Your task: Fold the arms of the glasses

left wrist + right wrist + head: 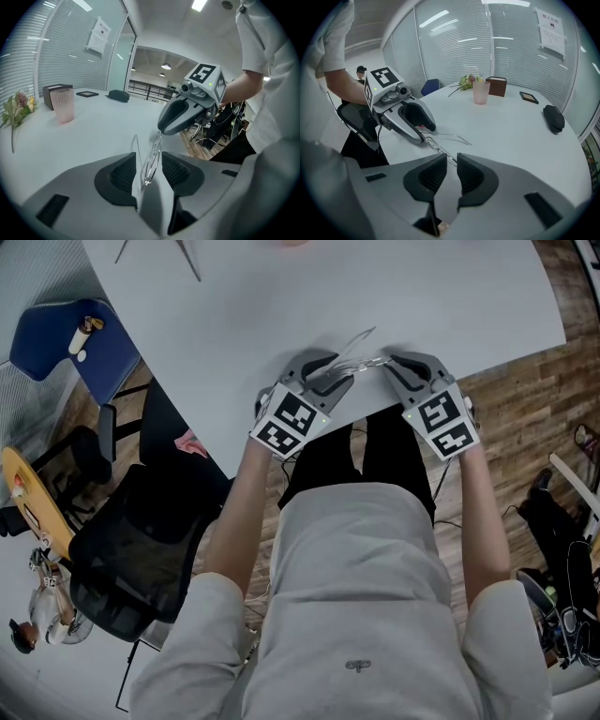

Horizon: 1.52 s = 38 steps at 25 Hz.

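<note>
Glasses (362,359) above the white table (394,287), gripped by right tongs (451,160), left tongs (148,158) apart around them.

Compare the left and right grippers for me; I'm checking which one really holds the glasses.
The left gripper has jaws well apart; the right gripper has jaws nearly together. The left gripper's pads flank the glasses without touching; the right gripper seems to pinch their other end. Both face each other at the near edge of the table.

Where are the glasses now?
Head view: the glasses are at the near edge of the table, one end pinched by the right gripper, the other between the open jaws of the left gripper.
</note>
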Available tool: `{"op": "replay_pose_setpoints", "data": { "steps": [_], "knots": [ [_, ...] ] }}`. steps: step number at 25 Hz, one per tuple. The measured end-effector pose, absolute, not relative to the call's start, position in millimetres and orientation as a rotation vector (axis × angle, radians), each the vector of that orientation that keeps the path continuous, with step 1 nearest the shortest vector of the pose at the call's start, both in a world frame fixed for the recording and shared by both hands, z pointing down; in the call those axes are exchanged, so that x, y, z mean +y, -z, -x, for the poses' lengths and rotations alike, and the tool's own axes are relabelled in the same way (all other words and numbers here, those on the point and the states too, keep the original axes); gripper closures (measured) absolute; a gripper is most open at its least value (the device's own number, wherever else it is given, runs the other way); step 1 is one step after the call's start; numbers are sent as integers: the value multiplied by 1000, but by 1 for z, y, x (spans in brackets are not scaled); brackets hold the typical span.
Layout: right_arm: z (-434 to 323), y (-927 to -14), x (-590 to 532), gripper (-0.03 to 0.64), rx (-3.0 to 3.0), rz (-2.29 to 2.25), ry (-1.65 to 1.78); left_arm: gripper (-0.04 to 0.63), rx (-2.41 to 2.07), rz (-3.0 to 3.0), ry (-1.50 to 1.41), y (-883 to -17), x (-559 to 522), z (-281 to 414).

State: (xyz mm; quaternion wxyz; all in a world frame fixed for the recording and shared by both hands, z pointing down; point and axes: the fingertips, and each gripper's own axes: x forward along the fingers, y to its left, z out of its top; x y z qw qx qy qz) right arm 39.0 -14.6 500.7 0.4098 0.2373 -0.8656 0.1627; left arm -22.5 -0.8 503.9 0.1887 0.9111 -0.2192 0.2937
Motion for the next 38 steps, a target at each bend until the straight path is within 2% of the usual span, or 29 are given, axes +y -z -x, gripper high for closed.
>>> {"op": "replay_pose_setpoints", "data": {
  "steps": [7,12,38],
  "knots": [
    [-38,-499,-16,545,-2178,-598,-405,428,-560,-2555,-833,-506,3,21],
    [-38,-499,-17,545,-2178,-596,-405,463,-563,-2556,-836,-507,2,22],
    [-32,-498,-27,548,-2174,-581,-391,531,-525,-2595,-880,-506,2,22]
  ]
}}
